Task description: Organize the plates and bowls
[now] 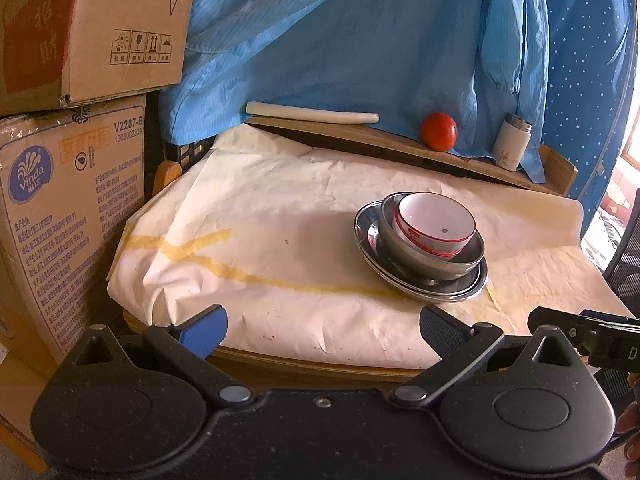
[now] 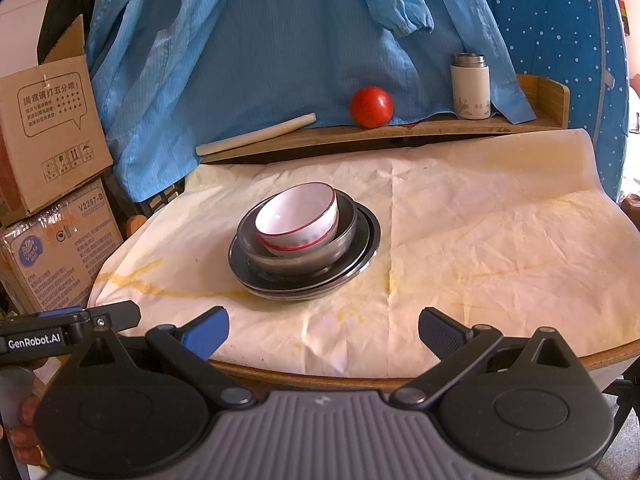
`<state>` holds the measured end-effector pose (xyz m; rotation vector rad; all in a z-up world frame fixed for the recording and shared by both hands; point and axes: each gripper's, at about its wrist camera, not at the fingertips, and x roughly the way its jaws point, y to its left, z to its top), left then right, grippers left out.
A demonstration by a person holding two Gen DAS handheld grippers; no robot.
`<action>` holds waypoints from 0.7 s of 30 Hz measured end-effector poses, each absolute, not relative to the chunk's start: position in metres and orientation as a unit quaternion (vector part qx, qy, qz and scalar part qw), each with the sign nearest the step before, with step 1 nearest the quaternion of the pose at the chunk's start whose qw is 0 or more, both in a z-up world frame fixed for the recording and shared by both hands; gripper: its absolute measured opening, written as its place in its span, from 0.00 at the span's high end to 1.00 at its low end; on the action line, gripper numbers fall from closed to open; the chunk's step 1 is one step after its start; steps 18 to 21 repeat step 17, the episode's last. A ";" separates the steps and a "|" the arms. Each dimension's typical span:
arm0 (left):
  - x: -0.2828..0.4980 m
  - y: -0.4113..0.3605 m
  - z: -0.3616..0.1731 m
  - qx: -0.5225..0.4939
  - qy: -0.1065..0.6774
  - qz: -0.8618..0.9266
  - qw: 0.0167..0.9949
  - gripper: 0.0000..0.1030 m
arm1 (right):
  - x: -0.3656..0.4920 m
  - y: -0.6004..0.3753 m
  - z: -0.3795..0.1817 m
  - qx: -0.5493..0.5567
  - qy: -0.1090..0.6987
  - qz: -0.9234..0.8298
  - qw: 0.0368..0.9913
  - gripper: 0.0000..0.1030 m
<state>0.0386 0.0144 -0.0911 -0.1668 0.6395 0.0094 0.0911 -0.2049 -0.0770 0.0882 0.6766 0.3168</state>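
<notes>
Both grippers are hovering at the near table edge, holding nothing. Left gripper (image 1: 323,330): jaws spread wide. Right gripper (image 2: 323,330): same, jaws wide apart. Dishes are sitting stacked mid-table on the paper (image 2: 480,216): white bowl (image 2: 297,216) is tilting inside the steel bowl (image 2: 344,236), which is resting on the steel plates (image 2: 360,264). Stack is well apart from both grippers. Tomato (image 2: 371,107) and flask (image 2: 470,86) are standing on the back shelf (image 2: 440,125).
</notes>
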 end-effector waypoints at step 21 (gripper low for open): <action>0.040 0.013 -0.092 -0.082 0.317 0.007 0.945 0.01 | 0.090 -0.207 -0.078 0.046 0.334 0.153 0.929 0.00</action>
